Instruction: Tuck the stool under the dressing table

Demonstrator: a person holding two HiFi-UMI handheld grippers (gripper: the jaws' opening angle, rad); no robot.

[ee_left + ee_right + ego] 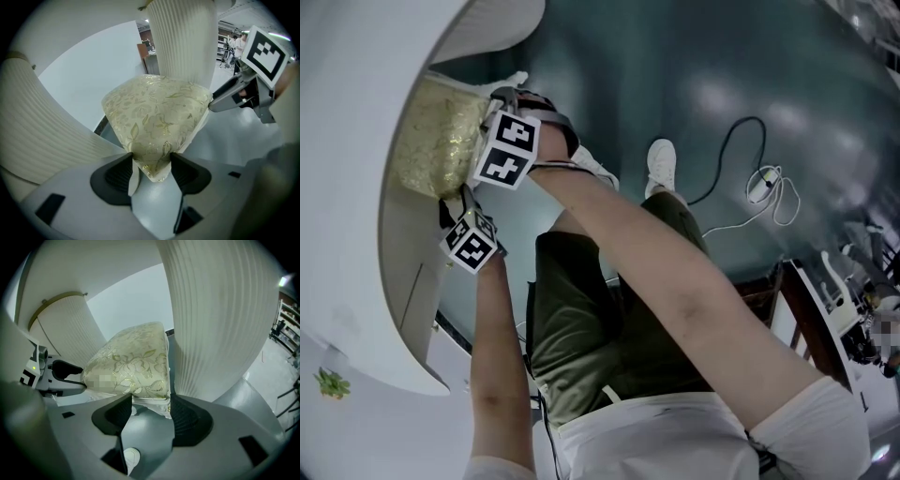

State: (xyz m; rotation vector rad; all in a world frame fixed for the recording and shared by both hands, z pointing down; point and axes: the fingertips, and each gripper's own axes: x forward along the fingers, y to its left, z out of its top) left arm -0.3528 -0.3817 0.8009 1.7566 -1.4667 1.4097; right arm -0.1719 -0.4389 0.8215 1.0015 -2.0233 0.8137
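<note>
The stool's gold floral cushion [441, 141] sits partly under the curved white dressing table [356, 187], between its ribbed pedestals [180, 37]. My left gripper [450, 202] reaches in at the cushion's near corner; in the left gripper view its jaws [151, 166] pinch that corner of the cushion [157, 112], with both pads touching fabric. My right gripper [502, 94] holds the other near corner; its jaws [150, 404] close on the cushion's [133, 362] edge and white underside. Each gripper shows in the other's view: the right gripper [234, 93] and the left gripper [61, 373].
A second ribbed pedestal [37, 131] curves at the left, and one pedestal [220, 315] stands close on the right of the stool. On the dark floor lie a black cable with a white plug [764, 183]. The person's shoe [661, 164] is near. Furniture [825, 300] stands at right.
</note>
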